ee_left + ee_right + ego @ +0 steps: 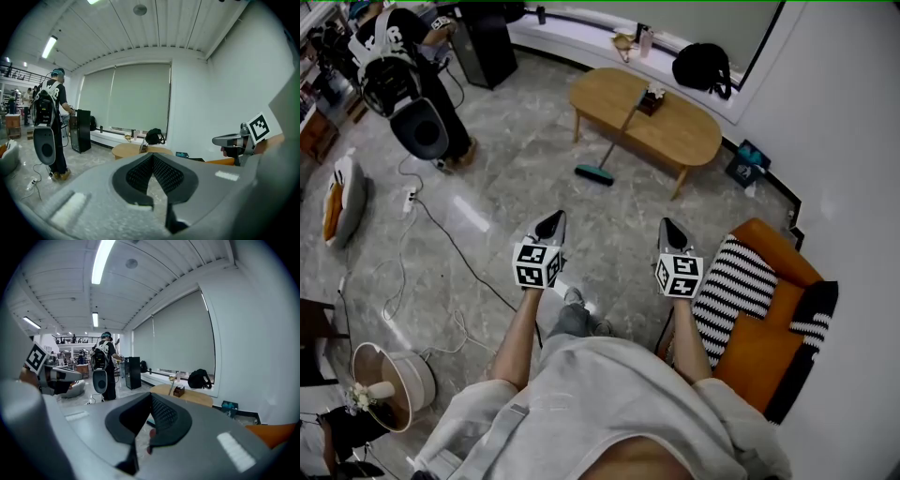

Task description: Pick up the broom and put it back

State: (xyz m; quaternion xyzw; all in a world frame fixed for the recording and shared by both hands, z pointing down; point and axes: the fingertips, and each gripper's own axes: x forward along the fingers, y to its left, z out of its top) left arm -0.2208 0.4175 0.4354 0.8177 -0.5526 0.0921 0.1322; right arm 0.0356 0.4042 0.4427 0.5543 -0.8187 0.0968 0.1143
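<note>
Broom (616,141) leans on the wooden table (684,131), upper centre of frame, brush head on the floor, well ahead of me. Left gripper (551,225) and right gripper (670,230) are both clenched on nothing. I'd get close first, open one wide, and grab the handle mid-length so it won't tip.

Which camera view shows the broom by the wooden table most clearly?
The head view: it shows the whole broom, green head on the floor, handle against the wooden table. Both gripper views show only a thin piece of handle beyond their jaws.
</note>
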